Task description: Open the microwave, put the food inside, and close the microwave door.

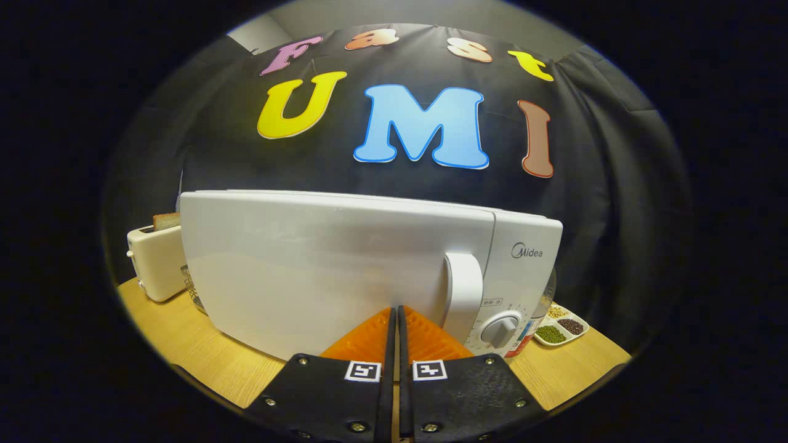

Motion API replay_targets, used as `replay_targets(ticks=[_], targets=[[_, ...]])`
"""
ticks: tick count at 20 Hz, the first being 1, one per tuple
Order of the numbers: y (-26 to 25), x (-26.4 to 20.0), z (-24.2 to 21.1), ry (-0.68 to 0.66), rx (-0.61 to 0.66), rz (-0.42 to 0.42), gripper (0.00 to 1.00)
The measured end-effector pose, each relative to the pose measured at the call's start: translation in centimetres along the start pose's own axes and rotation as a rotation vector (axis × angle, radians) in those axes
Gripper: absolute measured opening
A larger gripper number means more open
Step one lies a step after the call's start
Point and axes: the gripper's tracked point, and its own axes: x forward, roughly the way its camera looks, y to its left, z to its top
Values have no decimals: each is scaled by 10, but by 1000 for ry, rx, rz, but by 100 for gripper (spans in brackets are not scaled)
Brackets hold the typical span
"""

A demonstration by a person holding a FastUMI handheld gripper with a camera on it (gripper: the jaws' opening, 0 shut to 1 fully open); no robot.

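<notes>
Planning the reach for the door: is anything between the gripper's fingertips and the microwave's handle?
No. In the gripper view the gripper is shut on nothing, fingertips close against the microwave door; the handle stands just beside them, nothing between.

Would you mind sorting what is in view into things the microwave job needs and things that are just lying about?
For the job:
- microwave, door shut
- door handle
- gripper, fingers closed together, just short of the door

Lying about:
- toaster holding toast
- tray of beans
- wire rack
</notes>
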Motion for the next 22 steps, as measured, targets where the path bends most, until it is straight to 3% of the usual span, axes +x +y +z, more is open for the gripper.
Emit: replay_targets(ticks=[7, 14, 18, 22], targets=[[13, -79, 34, -26, 39, 110, 5], [25, -190, 119, -97, 46, 259, 5], [19, -238, 175, -188, 13, 264, 5], [24, -268, 203, -206, 12, 285, 5]])
